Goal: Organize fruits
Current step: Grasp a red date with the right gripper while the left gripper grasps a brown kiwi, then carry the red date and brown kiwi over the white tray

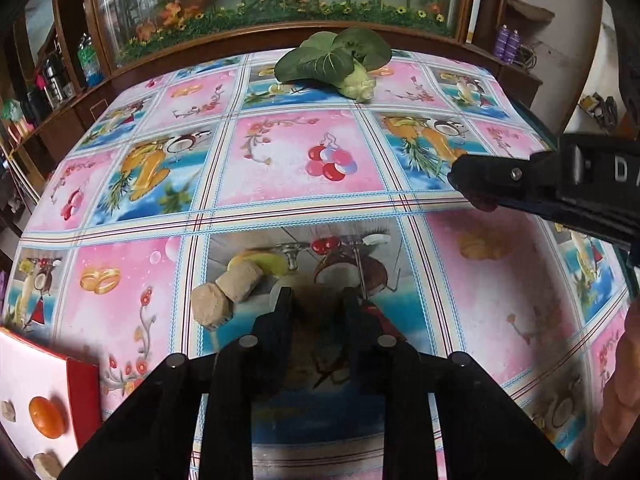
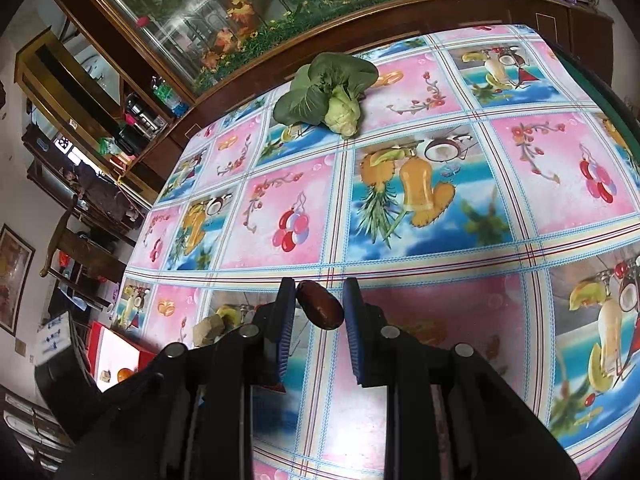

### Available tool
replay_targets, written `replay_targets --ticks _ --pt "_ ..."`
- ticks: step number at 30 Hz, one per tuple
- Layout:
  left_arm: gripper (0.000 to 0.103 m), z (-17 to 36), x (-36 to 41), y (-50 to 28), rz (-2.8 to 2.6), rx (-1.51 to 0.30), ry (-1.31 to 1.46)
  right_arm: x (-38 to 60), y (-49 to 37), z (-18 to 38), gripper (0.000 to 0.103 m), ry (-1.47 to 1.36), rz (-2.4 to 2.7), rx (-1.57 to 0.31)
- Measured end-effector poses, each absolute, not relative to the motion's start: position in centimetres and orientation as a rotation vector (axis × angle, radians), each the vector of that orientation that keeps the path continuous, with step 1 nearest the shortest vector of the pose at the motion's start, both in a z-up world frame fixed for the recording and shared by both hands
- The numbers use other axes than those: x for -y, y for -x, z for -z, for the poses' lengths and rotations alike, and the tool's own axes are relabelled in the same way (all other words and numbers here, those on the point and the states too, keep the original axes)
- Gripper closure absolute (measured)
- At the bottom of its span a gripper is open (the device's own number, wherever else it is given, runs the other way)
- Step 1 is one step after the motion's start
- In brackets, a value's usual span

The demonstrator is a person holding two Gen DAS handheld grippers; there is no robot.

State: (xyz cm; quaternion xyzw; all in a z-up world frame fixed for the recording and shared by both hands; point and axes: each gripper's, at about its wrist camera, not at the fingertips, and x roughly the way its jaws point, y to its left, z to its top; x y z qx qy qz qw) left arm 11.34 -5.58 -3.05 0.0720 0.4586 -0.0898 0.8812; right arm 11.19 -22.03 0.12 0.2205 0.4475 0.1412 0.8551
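Right tongs (image 2: pixel 318 304) first: spread, with a dark brown oval fruit (image 2: pixel 320 310) sitting between the blue pads. Its upper end looks to touch the left pad (image 2: pixel 286 320), while the lower end stops short of the right one, so the long axis runs slantwise across the gap. Whether it hangs or rests on the table (image 2: pixel 440 320) I cannot tell.

Left tongs (image 1: pixel 318 308) now, also spread, empty, hovering over the cloth. Two tan chunks (image 1: pixel 228 296), touching each other, lie just left of these tongs, the nearer job for this hand.

Left again of the chunks, a red-sided white box (image 1: pixel 36 396) holds an orange fruit (image 1: pixel 46 416) and some tan pieces; my guess is everything ends up there.

Far beyond the chunks, a leafy green vegetable (image 1: pixel 336 60) rests at the table's back edge.
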Motion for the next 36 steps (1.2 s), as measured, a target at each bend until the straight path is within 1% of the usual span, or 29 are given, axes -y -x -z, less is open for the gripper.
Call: replay_targets --ticks 5,14,22,28,32,36 --pt "0.081 2.0 5.3 -9.6 0.179 -0.919 -0.147 21.6 -10.9 -0.6 0.077 -0.467 -0.324 -0.915" --pt "0.081 -4.3 2.6 -2.2 0.189 -0.729 -0.103 18.9 -8.6 -2.9 0.077 -0.507 -0.476 -0.787" --pt "0.081 -8.4 -6.1 3.2 0.077 -0.608 -0.012 11.2 -4.7 -4.3 0.077 -0.408 -0.689 -0.764" --pt "0.081 -8.5 -14.3 6.5 -0.088 -0.595 0.037 4.5 -1.2 -4.6 0.077 -0.358 -0.869 -0.799" --pt "0.081 -7.4 -18.4 8.1 -0.179 -0.607 0.049 0.5 1.5 -4.9 0.077 -0.299 -0.949 -0.786" --pt "0.081 -5.9 -20.9 9.4 -0.233 -0.637 0.057 -3.0 4.0 -4.7 0.077 -0.244 -1.021 -0.782"
